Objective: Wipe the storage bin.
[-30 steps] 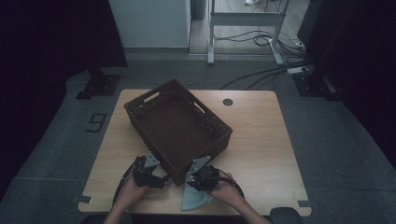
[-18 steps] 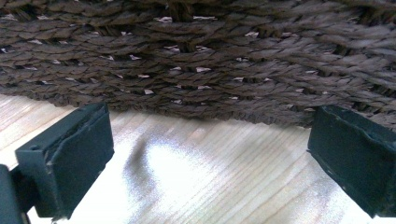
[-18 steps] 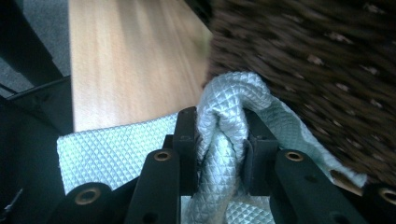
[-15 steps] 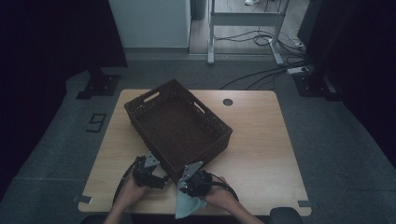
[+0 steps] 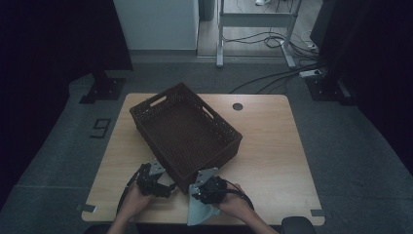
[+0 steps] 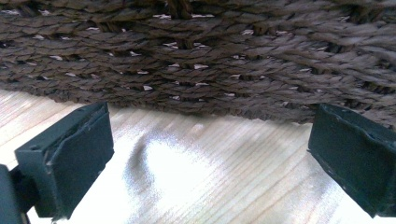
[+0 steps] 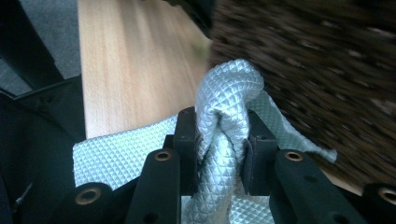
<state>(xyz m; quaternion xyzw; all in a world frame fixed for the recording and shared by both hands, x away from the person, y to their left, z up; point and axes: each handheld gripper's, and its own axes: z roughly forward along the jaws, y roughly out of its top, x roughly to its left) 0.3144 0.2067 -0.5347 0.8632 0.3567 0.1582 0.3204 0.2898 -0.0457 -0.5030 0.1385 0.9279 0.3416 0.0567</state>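
We've got a wooden table (image 5: pixel 272 146) with a big dark woven basket (image 5: pixel 185 134) sitting at an angle on it. Our left gripper (image 5: pixel 163 187) is parked just beside the basket's near wall, jaws wide open with nothing between them. Our right gripper (image 5: pixel 198 191) has its jaws pinched tight on a bunched fold of the pale blue-grey cloth (image 7: pixel 229 107), near the table's front edge, right by the basket's near corner.
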